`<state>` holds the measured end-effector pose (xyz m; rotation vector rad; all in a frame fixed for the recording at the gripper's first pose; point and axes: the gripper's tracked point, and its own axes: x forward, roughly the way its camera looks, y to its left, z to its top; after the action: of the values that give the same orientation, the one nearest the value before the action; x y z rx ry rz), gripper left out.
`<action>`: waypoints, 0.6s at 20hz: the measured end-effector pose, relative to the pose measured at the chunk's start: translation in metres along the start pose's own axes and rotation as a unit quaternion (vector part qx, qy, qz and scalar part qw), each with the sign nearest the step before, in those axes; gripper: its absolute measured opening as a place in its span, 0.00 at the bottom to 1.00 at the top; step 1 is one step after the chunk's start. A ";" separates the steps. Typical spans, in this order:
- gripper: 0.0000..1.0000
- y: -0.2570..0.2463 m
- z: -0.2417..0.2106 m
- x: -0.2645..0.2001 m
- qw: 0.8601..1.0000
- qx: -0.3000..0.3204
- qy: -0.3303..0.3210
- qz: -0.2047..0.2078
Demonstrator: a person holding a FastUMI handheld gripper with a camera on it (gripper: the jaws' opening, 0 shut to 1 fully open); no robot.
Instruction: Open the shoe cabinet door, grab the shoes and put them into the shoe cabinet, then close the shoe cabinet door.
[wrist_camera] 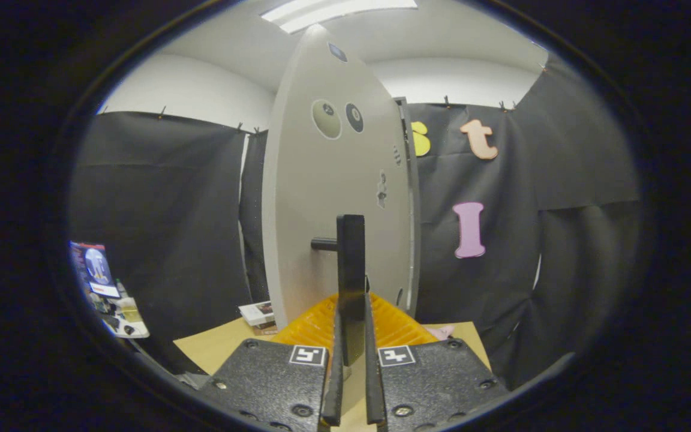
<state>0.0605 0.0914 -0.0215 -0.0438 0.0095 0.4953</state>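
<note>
Tongs clamp door handle; booklet beside door.

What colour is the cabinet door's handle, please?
Black, in the gripper view; the tongs are shut on the handle.

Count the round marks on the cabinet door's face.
3: two side by side on the cabinet door, above the handle the gripper grips; one near its top. Others may be hidden.

Tongs: textured, screw-studded finger mounts, each bearing a square marker.
</note>
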 end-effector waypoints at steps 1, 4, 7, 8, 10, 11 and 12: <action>0.18 -0.013 0.002 -0.002 0.999 -0.011 -0.005 -0.031; 0.12 -0.065 0.011 -0.021 0.989 -0.025 -0.037 -0.138; 0.30 -0.054 0.002 -0.036 0.992 0.008 -0.047 -0.120; 0.46 -0.050 0.002 -0.040 0.992 0.019 -0.052 -0.117; 0.77 -0.046 0.006 -0.042 0.990 0.033 -0.071 -0.119; 0.93 -0.041 0.009 -0.045 0.989 0.032 -0.080 -0.121; 0.95 -0.034 0.008 -0.055 0.989 0.027 -0.086 -0.120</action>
<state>0.0280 0.0358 -0.0111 0.0511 -0.1498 0.2560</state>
